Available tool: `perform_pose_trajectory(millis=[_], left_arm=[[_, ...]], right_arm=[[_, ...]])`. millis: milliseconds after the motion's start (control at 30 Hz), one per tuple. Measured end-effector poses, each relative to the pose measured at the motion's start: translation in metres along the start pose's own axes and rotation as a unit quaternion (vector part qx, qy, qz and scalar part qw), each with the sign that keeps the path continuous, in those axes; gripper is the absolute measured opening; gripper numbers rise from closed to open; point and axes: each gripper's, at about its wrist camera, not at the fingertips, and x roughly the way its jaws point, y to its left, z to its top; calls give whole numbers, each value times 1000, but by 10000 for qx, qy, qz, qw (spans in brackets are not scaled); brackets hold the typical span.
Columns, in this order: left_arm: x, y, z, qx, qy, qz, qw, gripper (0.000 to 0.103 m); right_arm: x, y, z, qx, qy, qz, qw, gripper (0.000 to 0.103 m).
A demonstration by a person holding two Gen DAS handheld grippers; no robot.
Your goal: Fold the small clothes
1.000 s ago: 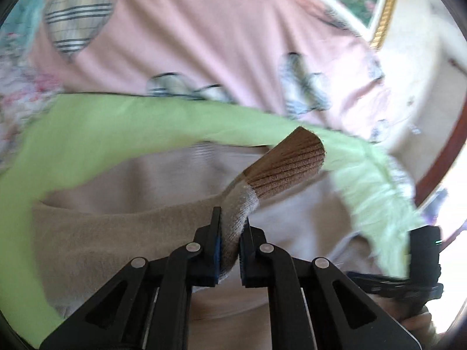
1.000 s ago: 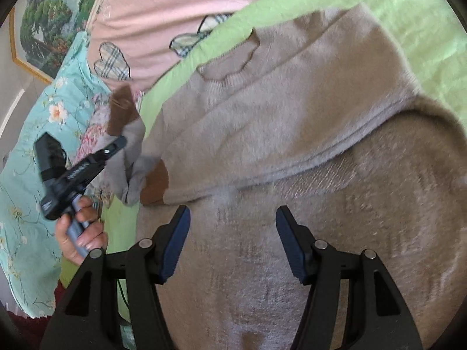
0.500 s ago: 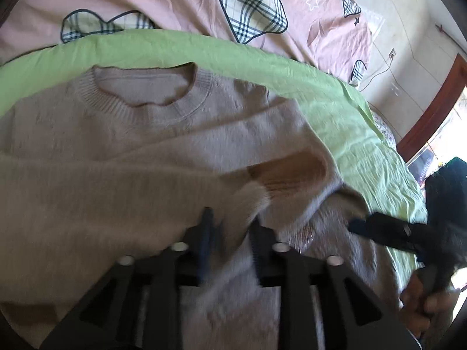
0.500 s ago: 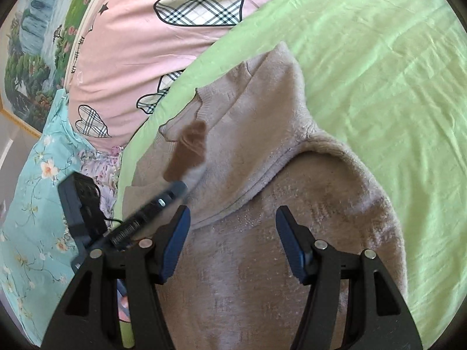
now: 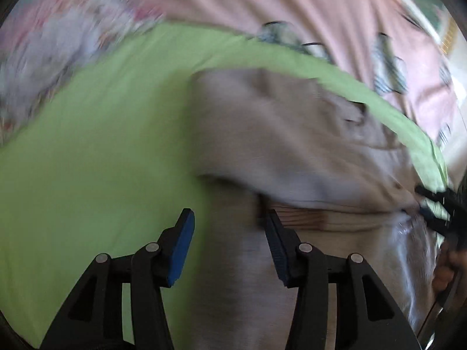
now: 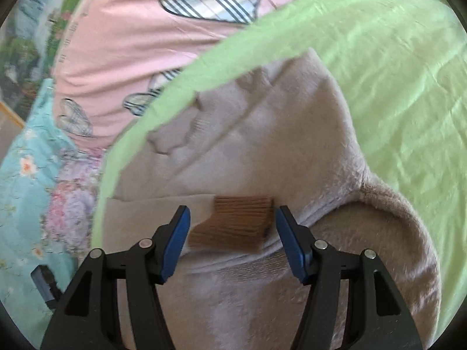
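1. The beige sweater (image 6: 262, 151) lay on the green sheet (image 6: 394, 73) covering the bed, sleeves folded across its body.
2. The left tool (image 5: 229, 245) was opening, with nothing pinched between its pads.
3. The right tool (image 6: 232, 242) stood wide over the brown cuff (image 6: 236, 221), not gripping it.

Daylight fills both views, bright and soft. The left wrist view is heavily smeared by motion — the sweater (image 5: 292, 134) and the pink quilt (image 5: 321, 14) lose their edges, and a white glare burns out the lower right. The right wrist view is sharper, only mildly blurred — its brown cuff (image 6: 236, 221) shows ribbing. Both frames bend and darken at the round fisheye rim.
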Motion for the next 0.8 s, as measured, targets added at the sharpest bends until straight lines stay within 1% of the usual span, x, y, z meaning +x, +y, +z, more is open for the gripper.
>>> perform_pose_trajectory(millis=[33, 100, 133, 167, 200, 233, 267, 300, 367, 400, 433, 467, 533, 600, 667, 733, 800], left_arm=[[7, 4, 3, -89, 46, -17, 9999, 49], [16, 5, 8, -107, 52, -47, 9999, 49], [21, 3, 10, -94, 41, 16, 9999, 49], [24, 2, 12, -74, 28, 86, 9999, 49], [27, 0, 17, -51, -1, 175, 9998, 49], [29, -2, 20, -51, -8, 229, 9997, 49], [30, -1, 22, -69, -13, 258, 9996, 49], [32, 0, 25, -102, -22, 276, 9996, 49], [35, 3, 29, -211, -70, 328, 9992, 50], [37, 1, 31, -269, -89, 333, 9990, 51], [37, 1, 31, -323, -101, 346, 9988, 50], [36, 3, 31, -382, -131, 380, 9985, 50], [32, 6, 28, -522, -240, 446, 9974, 50], [27, 9, 24, -675, -350, 518, 9958, 50], [23, 12, 22, -756, -430, 540, 9947, 50], [19, 15, 22, -853, -519, 528, 9936, 50], [14, 16, 21, -877, -602, 485, 9931, 50]], right_arm=[[7, 0, -1, 0, 105, -29, 9999, 63], [18, 0, -5, -4, 276, 60, 9996, 63], [21, 1, -7, -23, 304, 123, 9995, 61], [22, 3, -8, -70, 319, 182, 9993, 55], [21, 4, -7, -93, 332, 266, 9991, 29], [19, 5, -6, -79, 386, 480, 9981, 11], [14, 5, -3, -43, 388, 661, 9970, 8], [5, 8, 1, -79, 274, 771, 9966, 8], [-25, 12, 15, -158, -136, 1063, 9941, 8], [-38, 11, 20, -144, -293, 1127, 9931, 8], [-52, 8, 27, -189, -477, 999, 9937, 8], [-55, 6, 31, -265, -533, 829, 9948, 8], [-53, -6, 37, -246, -528, 569, 9967, 8], [-43, -20, 38, -54, -383, 492, 9980, 8], [-31, -27, 36, -36, -251, 356, 9990, 8], [-30, -28, 35, -1, -252, 417, 9988, 8], [-35, -24, 36, 5, -404, 549, 9977, 7]])
